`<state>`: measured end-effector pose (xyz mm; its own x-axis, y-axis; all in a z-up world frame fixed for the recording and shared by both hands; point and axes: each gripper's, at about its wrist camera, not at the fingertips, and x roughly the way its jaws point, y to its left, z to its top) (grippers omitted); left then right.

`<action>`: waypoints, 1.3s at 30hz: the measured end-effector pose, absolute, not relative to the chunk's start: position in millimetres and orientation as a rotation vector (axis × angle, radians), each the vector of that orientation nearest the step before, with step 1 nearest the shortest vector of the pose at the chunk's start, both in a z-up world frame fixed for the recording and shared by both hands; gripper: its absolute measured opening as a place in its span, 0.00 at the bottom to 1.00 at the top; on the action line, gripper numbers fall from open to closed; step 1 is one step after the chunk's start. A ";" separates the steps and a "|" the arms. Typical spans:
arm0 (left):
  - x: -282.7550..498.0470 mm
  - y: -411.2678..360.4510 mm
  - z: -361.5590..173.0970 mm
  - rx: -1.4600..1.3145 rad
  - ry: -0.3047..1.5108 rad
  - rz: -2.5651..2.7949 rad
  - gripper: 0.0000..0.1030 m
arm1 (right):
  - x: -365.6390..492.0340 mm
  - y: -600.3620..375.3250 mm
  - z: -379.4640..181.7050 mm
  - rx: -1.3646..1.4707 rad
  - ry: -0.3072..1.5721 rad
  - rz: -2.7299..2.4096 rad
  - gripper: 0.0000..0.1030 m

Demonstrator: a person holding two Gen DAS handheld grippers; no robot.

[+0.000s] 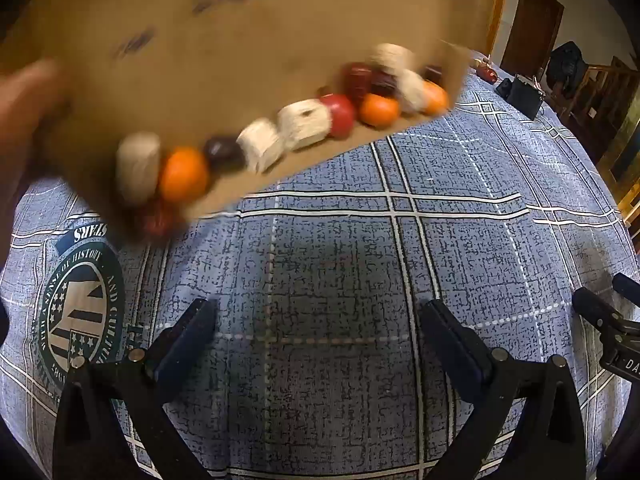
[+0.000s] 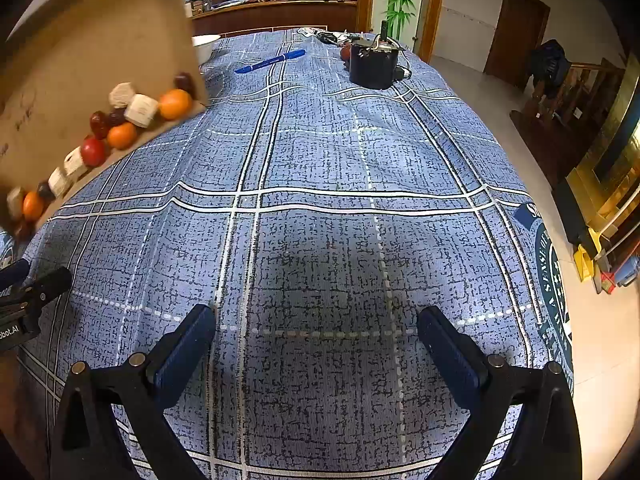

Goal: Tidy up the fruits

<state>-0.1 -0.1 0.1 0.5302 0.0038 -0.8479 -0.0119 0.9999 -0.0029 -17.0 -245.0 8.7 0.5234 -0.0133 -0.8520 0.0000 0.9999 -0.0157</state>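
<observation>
my two wrist cameras look forward, low over the blue checked tablecloth [image 1: 340, 240], sharing the tilted cardboard box [image 2: 100, 40].

Black angular left tongs [image 1: 316, 320] and right tongs [image 2: 316, 322] — dark blue pads [image 2: 186, 350], silver round screws [image 2: 137, 358]

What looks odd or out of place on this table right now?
The cardboard box is tipped steeply over the blue cloth, so oranges, red fruits and white foam-wrapped pieces are piled along its lower edge, about to spill. A bare hand seems to hold it; both grippers are open and empty.
</observation>
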 end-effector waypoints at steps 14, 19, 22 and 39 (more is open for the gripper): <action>3.7 1.1 -2.2 -0.008 1.014 0.010 1.00 | -16.9 -245.0 8.7 -0.013 1.023 -0.007 0.99; 2.4 0.7 -1.9 -0.008 1.012 0.010 1.00 | -16.9 -245.1 8.7 -0.013 1.023 -0.007 0.99; 0.6 0.0 0.0 -0.008 1.015 0.010 1.00 | -16.9 -245.1 8.7 -0.013 1.023 -0.007 0.99; 0.9 -2.0 1.3 -0.019 1.014 0.027 1.00 | -16.8 -244.9 8.7 -0.015 1.023 -0.008 0.99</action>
